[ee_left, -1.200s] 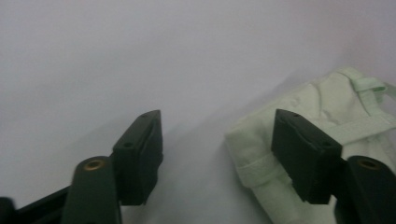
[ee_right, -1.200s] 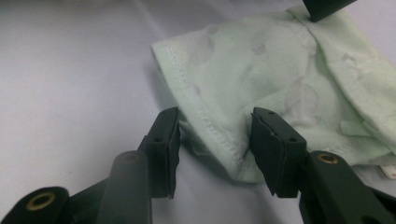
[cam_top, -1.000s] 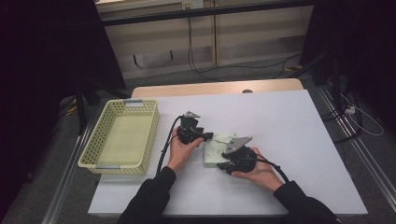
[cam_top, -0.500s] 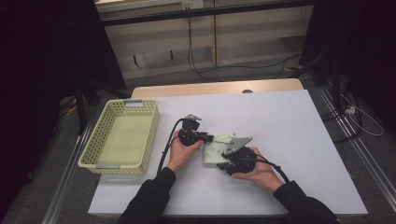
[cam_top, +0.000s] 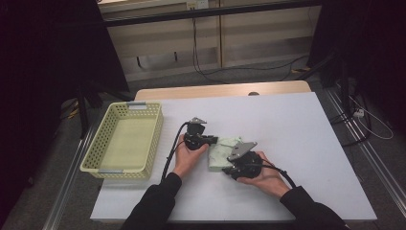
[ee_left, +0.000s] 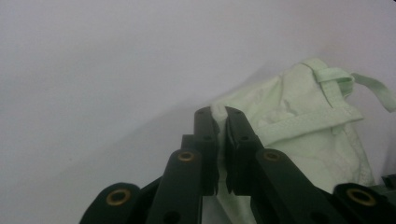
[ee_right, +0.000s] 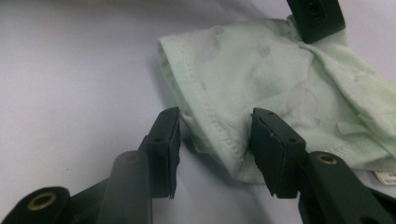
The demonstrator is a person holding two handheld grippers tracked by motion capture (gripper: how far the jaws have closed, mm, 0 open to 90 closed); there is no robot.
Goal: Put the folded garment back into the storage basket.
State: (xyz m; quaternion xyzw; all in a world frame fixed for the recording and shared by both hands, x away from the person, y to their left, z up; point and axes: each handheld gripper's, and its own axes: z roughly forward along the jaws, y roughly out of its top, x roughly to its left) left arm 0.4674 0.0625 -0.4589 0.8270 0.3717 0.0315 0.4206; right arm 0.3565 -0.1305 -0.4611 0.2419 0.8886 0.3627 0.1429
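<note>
A pale green cloth (cam_top: 221, 152) lies folded on the white table (cam_top: 297, 129). My left gripper (cam_top: 214, 141) reaches it from the left at its far corner. In the left gripper view its jaws (ee_left: 220, 116) have just been closing and now pinch the cloth's (ee_left: 299, 126) corner between their tips. My right gripper (cam_top: 229, 168) sits at the cloth's near edge. In the right gripper view it (ee_right: 215, 122) stands open astride a stitched hem of the cloth (ee_right: 261, 70), pads apart from the fabric. One tip of the left gripper (ee_right: 315, 18) shows at the cloth's far side.
A pale yellow perforated basket (cam_top: 154, 139) stands on the table's left part, a hand's width from the left gripper. The white table stretches bare to the right and behind the cloth. Cables trail from both grippers toward the person's sleeves.
Both hands and the cloth keep their places; no clear difference shows in the high view.
</note>
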